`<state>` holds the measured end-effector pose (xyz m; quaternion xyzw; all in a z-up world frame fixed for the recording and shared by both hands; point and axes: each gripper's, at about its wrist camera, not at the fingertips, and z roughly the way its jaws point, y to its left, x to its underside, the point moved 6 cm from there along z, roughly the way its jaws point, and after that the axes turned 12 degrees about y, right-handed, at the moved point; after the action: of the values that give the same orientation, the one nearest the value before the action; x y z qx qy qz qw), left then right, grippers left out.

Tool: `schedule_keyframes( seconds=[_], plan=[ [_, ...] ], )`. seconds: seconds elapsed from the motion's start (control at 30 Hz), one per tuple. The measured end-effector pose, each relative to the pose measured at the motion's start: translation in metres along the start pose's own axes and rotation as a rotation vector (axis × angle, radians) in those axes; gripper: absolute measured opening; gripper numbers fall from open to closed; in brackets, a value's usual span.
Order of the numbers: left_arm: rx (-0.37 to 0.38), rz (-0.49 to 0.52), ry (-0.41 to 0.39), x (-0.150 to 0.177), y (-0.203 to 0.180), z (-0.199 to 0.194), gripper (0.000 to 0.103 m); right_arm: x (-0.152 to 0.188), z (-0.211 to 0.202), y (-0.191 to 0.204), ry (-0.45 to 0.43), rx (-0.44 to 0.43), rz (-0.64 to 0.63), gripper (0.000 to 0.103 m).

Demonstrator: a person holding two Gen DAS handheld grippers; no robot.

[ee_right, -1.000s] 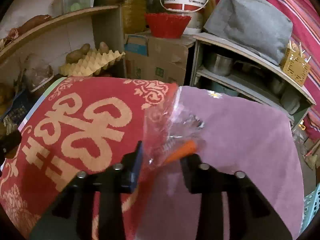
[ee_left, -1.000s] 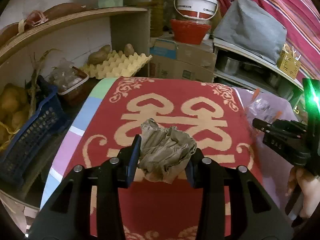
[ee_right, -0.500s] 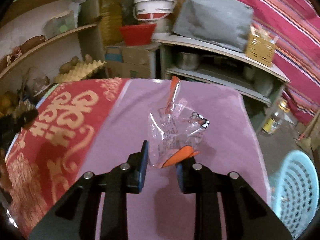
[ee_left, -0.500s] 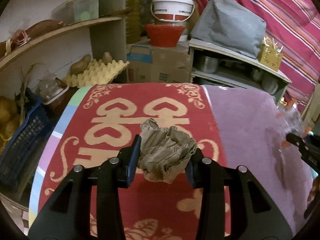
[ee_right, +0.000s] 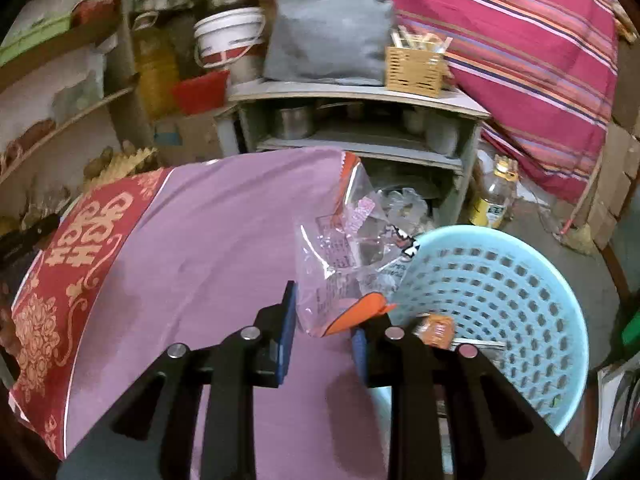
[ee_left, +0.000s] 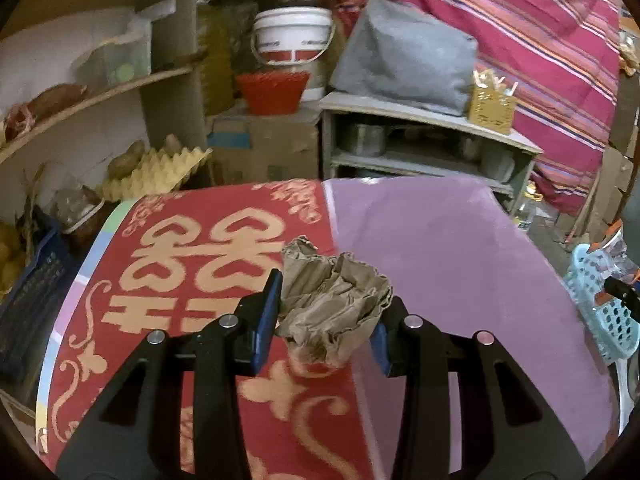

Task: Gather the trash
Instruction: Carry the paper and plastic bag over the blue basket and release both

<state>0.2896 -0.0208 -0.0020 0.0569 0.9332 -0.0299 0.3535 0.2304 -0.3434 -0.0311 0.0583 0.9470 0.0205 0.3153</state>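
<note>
**Two pieces of trash in hand, neither binned yet**

Both tools are loaded. Left tool (ee_left: 326,316) is closed on a crumpled brown paper wad (ee_left: 334,304), held above the counter (ee_left: 440,248) about where the red patterned cloth (ee_left: 192,264) meets the purple cloth (ee_left: 460,280). Right tool (ee_right: 324,328) is pinched narrow on a clear plastic wrapper w/ orange trim (ee_right: 344,256), held off the counter's right edge, right next to the rim of the light-blue basket (ee_right: 500,280).

Basket sits on the floor beside the counter; also seen at far right in the left wrist view (ee_left: 600,304). Inside it there's already at least one small orange wrapper (ee_right: 436,330), so some collecting looks done.

Progress, as a judgement: approx. mid-task. Counter top shows no other loose trash in either view, tho parts are hidden by the tools. Left to do: wrapper needs to get over the basket opening & be let go, it's near the rim but not inside yet. Then the paper wad has to travel across the purple side to the same basket, well apart from it for now.
</note>
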Motion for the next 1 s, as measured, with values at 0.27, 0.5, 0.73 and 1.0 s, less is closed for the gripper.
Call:
schedule_keyframes(
  seconds=[0.27, 0.5, 0.73, 1.0],
  plan=[
    [0.046, 0.079, -0.035, -0.008, -0.077, -0.011, 0.038, 0.013, -0.011, -0.066, -0.008, 0.045, 0.067, 0.025],
    [0.159, 0.148, -0.032, -0.011, -0.173, -0.007, 0.038, 0.016, -0.028, -0.110, -0.048, 0.067, 0.115, 0.025],
    [0.245, 0.228, -0.025, 0.000, -0.270, -0.005, 0.038, 0.023, -0.028, -0.136, -0.037, 0.067, 0.147, 0.025],
    [0.304, 0.280, 0.004, 0.006, -0.338, 0.006, 0.039, 0.028, -0.024, -0.169, -0.027, 0.048, 0.216, 0.025]
  ],
)
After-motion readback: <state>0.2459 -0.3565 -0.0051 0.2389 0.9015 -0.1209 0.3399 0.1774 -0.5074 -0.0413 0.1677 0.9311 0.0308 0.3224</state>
